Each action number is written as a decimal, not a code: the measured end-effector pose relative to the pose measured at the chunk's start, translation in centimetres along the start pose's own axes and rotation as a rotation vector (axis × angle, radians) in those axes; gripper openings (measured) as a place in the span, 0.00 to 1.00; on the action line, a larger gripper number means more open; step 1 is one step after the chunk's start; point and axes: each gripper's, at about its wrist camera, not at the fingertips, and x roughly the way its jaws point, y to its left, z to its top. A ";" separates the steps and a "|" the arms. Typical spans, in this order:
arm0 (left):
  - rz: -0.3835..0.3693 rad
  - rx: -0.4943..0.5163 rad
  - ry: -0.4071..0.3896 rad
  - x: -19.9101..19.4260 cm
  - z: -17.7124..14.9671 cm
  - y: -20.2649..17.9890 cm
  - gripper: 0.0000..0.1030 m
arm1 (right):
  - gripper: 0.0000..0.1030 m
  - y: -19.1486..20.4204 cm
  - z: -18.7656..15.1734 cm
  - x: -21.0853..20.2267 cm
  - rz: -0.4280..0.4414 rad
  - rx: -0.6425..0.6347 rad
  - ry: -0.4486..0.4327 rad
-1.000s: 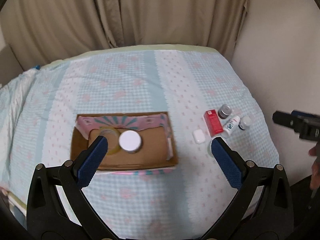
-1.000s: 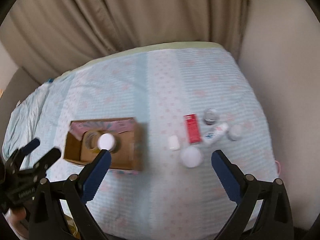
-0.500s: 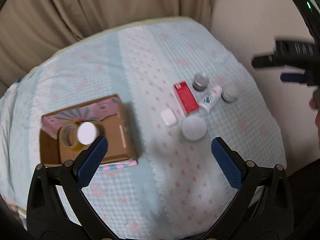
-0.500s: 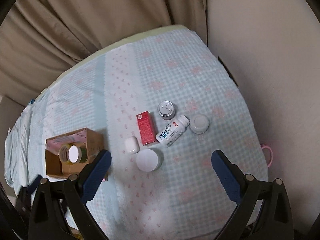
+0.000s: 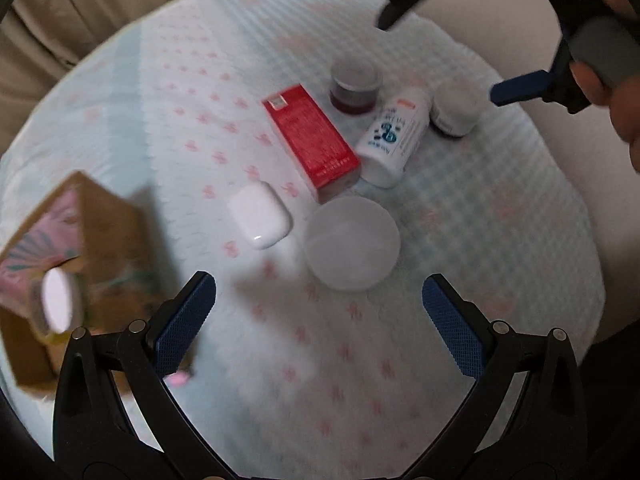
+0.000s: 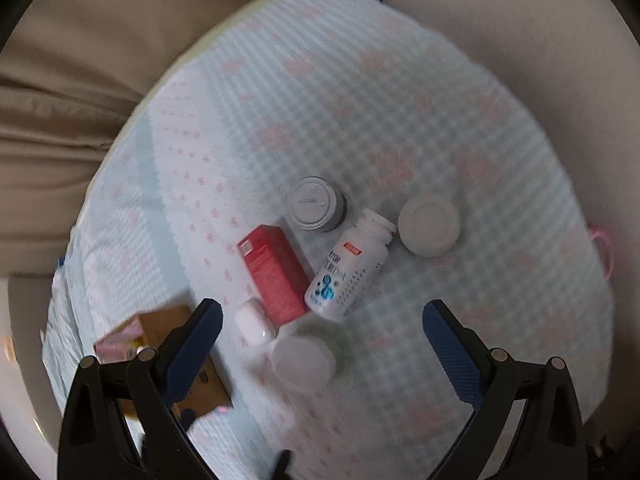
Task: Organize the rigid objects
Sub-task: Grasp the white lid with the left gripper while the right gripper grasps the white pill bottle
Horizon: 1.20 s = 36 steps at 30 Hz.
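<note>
A cluster lies on the checked cloth: a red box point(image 5: 310, 142) point(image 6: 276, 274), a white bottle on its side point(image 5: 394, 138) point(image 6: 348, 268), a white case point(image 5: 259, 215) point(image 6: 252, 322), a round white lid point(image 5: 352, 242) point(image 6: 302, 362), a grey-lidded jar point(image 5: 355, 86) point(image 6: 314, 204) and a white-lidded jar point(image 5: 456, 108) point(image 6: 429, 224). My left gripper point(image 5: 318, 320) is open and empty, just short of the round lid. My right gripper point(image 6: 320, 344) is open and empty above the cluster; it also shows in the left wrist view point(image 5: 520, 90).
A cardboard box point(image 5: 60, 264) point(image 6: 172, 344) with a pink patterned flap stands to the left and holds a tape roll and a white-lidded jar point(image 5: 56, 304). Beige curtains point(image 6: 60, 80) hang behind the table. A wall lies to the right.
Both grippers have moved right and down toward the cluster, which now looks much larger. The cardboard box has slid to the left edge of both views.
</note>
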 end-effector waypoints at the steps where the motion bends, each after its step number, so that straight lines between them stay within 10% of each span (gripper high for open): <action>1: 0.000 0.008 0.004 0.9 0.0 -0.2 0.97 | 0.96 -0.3 0.4 1.1 0.005 0.025 0.010; 20: -0.064 0.065 0.025 8.4 1.6 -2.5 0.66 | 0.49 -3.8 3.0 10.6 -0.033 0.268 0.180; 36: -0.040 0.033 -0.005 5.2 2.1 -0.8 0.66 | 0.47 -3.0 2.4 7.8 -0.004 0.242 0.122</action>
